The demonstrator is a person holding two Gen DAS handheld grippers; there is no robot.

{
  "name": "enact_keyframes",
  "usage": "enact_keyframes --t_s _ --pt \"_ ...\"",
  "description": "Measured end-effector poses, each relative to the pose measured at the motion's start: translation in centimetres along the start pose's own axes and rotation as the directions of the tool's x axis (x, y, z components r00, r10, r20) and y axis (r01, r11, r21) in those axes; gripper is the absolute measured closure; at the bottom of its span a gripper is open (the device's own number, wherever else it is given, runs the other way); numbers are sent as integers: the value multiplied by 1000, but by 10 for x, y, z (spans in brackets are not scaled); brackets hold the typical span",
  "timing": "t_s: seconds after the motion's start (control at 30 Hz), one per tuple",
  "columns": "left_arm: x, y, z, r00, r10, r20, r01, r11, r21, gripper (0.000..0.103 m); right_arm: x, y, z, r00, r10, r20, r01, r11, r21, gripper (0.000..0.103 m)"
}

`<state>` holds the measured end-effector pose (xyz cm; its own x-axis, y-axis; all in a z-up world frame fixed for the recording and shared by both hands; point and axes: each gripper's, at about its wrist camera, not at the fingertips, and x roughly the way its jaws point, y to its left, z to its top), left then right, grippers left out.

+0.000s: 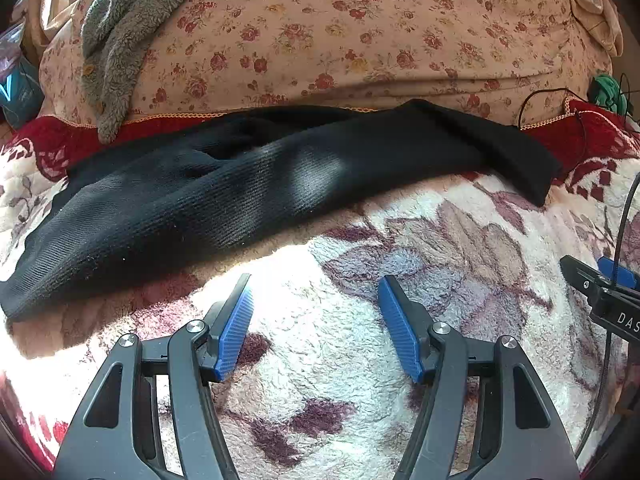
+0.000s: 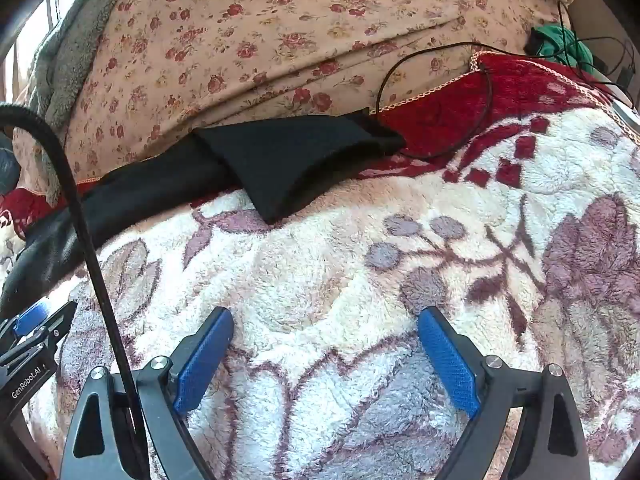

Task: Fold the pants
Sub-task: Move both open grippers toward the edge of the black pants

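Black ribbed pants (image 1: 248,192) lie stretched in a long band across the fleece blanket, from near left to far right. Their far end (image 2: 296,160) shows in the right wrist view as a dark flap near the red border. My left gripper (image 1: 314,286) is open and empty, hovering over the blanket just short of the pants' near edge. My right gripper (image 2: 325,316) is open and empty over bare blanket, well short of the pants' end. The right gripper's body shows at the left wrist view's right edge (image 1: 600,292).
A white fleece blanket (image 2: 360,280) with purple flowers and a red border covers the bed. A floral quilt (image 1: 340,40) is heaped behind the pants, with a grey fleece garment (image 1: 120,40) on it. A thin black cable (image 2: 440,92) and green cloth (image 2: 560,48) lie far right.
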<state>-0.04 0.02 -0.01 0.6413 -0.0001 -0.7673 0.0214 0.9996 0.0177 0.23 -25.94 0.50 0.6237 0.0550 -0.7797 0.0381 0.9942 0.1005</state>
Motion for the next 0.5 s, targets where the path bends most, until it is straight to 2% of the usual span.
enact_keyframes --t_s 0.5 --pt "1 2 0 1000 -2 1 2 1000 -1 40 0 0 0 1000 -1 0 1 1000 -1 10"
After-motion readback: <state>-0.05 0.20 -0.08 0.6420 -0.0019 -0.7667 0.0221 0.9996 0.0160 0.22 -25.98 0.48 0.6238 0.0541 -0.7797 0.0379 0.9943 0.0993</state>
